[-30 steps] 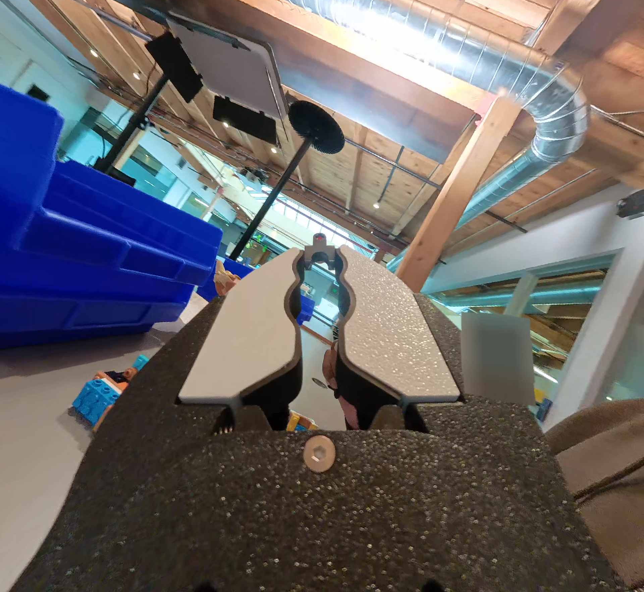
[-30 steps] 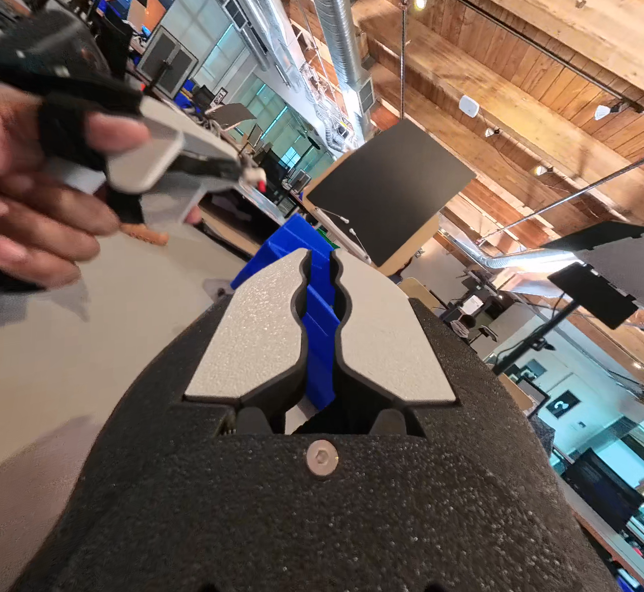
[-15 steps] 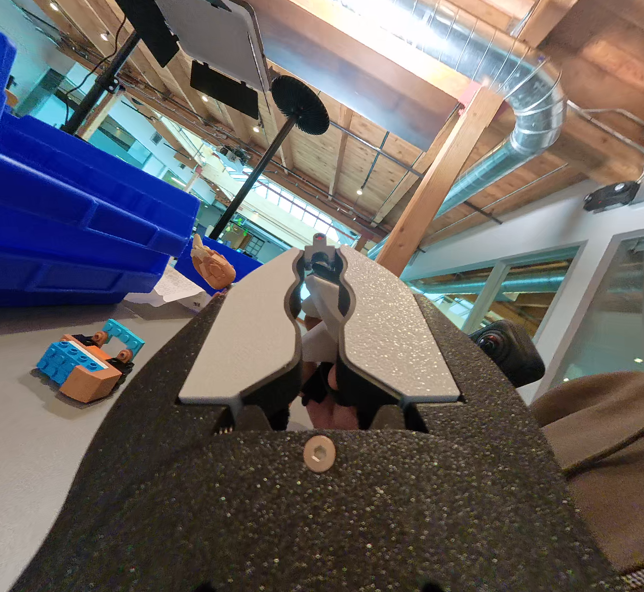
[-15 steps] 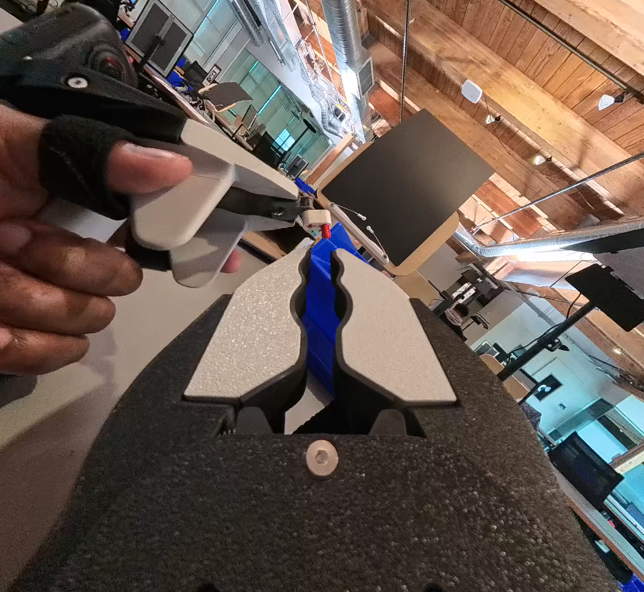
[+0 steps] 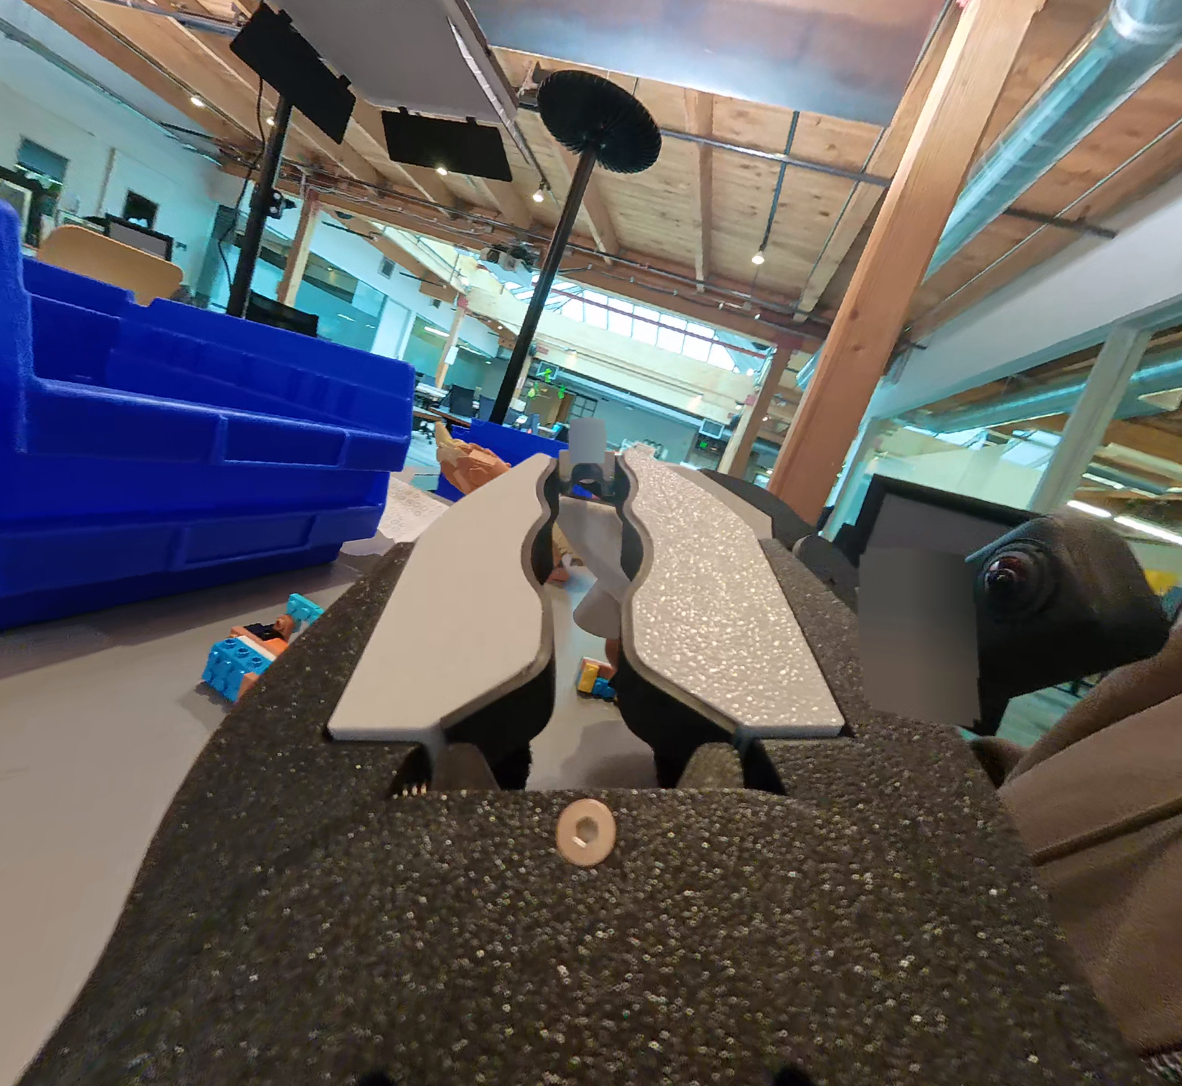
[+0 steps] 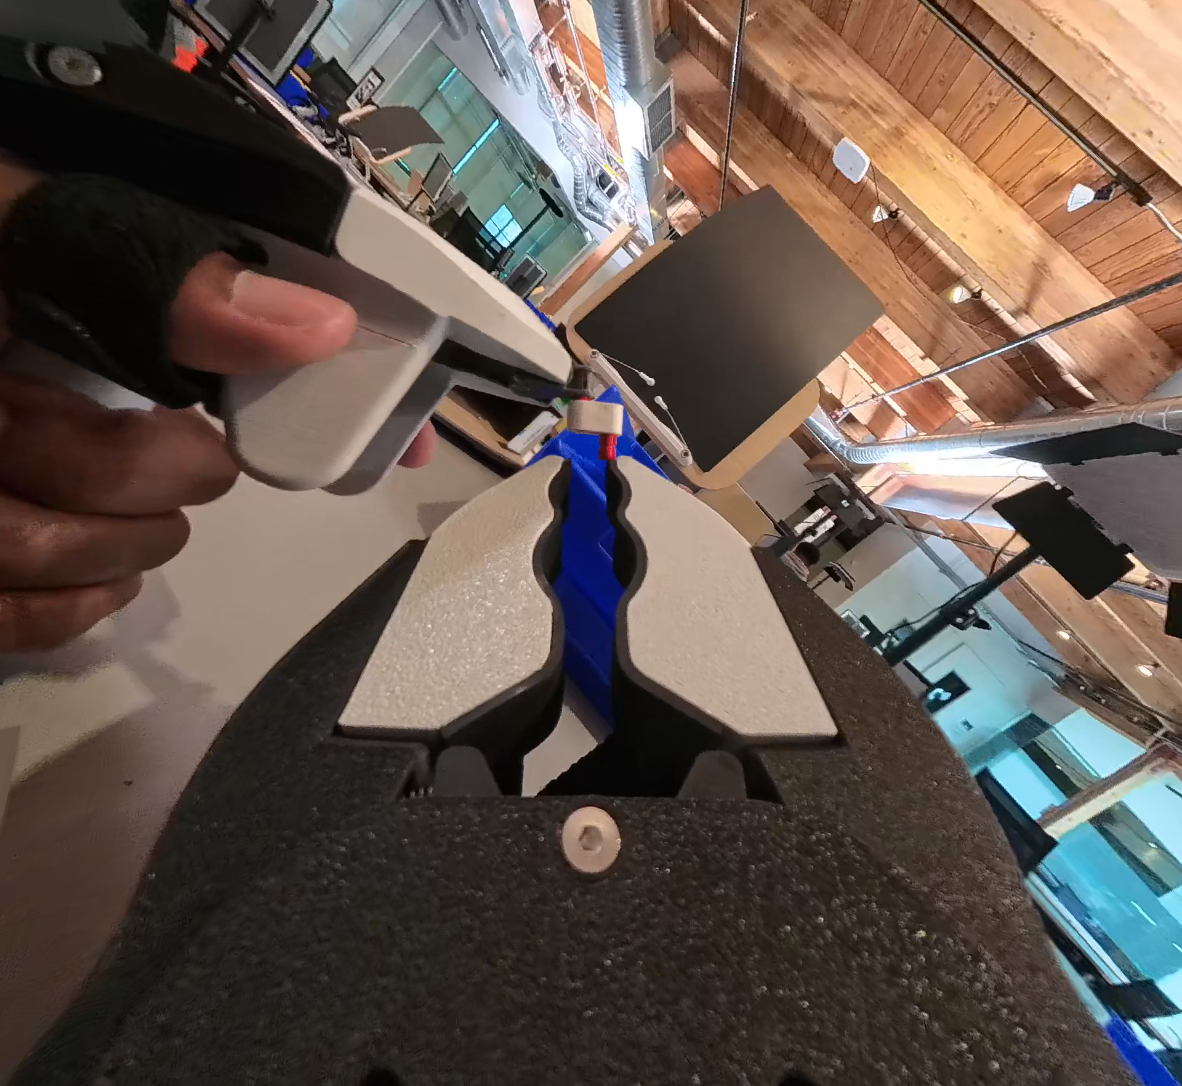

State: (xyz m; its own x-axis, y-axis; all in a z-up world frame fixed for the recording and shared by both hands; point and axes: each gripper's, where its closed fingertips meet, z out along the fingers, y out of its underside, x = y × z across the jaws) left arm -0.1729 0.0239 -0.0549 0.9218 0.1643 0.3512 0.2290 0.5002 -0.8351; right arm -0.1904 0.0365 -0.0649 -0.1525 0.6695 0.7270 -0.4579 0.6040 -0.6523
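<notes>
Two grippers now nearly tip to tip: left gripper point(image 6: 574, 385) has closed in, pinching small white block point(image 6: 595, 414) just above right gripper point(image 6: 588, 470), jaws narrowly parted, empty; blue bins point(image 5: 192, 447) behind.

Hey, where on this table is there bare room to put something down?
Bare grey table lies in front of the blue bins, left of the brick pieces. Crowded: bricks, paper and tan toy figure beside the left gripper.
</notes>
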